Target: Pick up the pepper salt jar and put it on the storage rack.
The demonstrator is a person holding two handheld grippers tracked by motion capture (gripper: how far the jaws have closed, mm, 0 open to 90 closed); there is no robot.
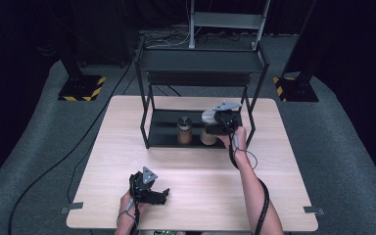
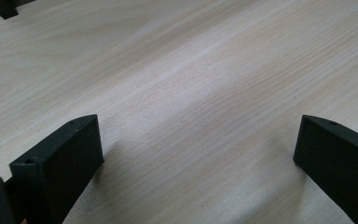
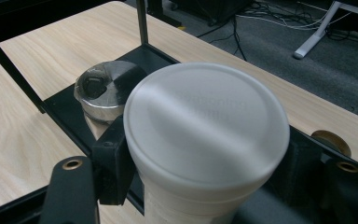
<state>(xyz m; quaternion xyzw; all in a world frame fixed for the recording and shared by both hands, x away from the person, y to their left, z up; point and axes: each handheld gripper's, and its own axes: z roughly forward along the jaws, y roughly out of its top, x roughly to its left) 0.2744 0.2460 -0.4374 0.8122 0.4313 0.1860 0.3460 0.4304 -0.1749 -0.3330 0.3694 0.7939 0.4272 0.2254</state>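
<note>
Right tongs (image 1: 214, 128) are inside the lower tier of the black shelf rack (image 1: 148, 128) at the far side of the desk (image 1: 200, 171), clamped on a white-lidded jar (image 3: 206, 135). In the right gripper view both black pads sit against the jar body just under the lid rim, one each side, lid facing the camera and upright. Jar stands at the rack's right end on the black bottom tray; the high view doesn't show whether its base is touching the tray or lifted, so cannot tell. Just beside it, to its left in the high view, stands a second jar w/ a shiny metal lid (image 1: 184, 122) and brownish body, upright, near but apart from the held one. Right forearm reaches from the desk's near edge up to the rack, cable trailing along it. Left tongs (image 1: 149, 192) are low over the desk near the front edge, left of centre, well apart from the rack. Left gripper view shows the two jaws spread wide w/ bare pale wood grain between them, nothing gripped. Rack's upper shelf is dark. Grey carpet (image 1: 342, 161) surrounds the desk; two stand bases w/ yellow-black hazard stripes (image 1: 82, 89) sit on it beyond the far corners.
</note>
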